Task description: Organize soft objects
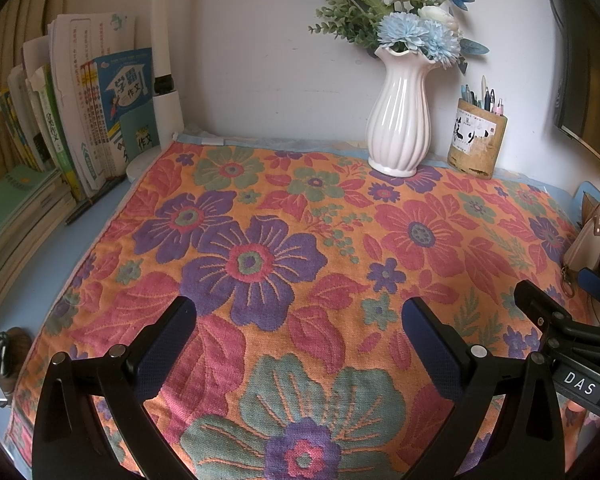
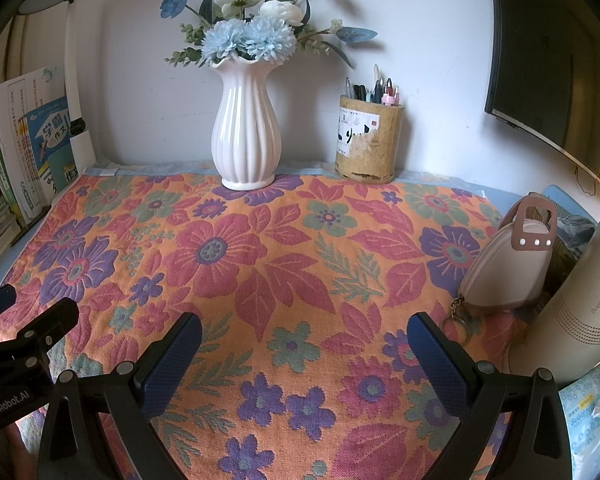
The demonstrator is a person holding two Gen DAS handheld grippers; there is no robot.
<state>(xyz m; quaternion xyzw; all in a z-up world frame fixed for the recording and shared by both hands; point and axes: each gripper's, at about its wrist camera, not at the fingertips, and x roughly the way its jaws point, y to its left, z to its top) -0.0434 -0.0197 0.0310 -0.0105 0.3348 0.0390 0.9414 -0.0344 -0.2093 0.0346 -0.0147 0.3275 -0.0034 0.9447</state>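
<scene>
A floral towel [image 1: 284, 248] in orange, red, purple and green lies spread flat over the desk; it also fills the right wrist view [image 2: 268, 264]. My left gripper [image 1: 300, 320] is open and empty, hovering above the towel's near half. My right gripper [image 2: 304, 336] is open and empty too, above the towel's right half. A pale pink zip pouch [image 2: 504, 268] with a key ring stands on the towel's right edge, just right of my right gripper; it also shows in the left wrist view [image 1: 588, 244].
A white ribbed vase [image 1: 400, 120] with blue and white flowers and a bamboo pen holder [image 1: 478, 140] stand at the back edge. Books [image 1: 60, 120] and a white lamp base [image 1: 168, 112] line the left. A white cylinder [image 2: 580, 300] and tissue pack [image 2: 588, 416] sit at right.
</scene>
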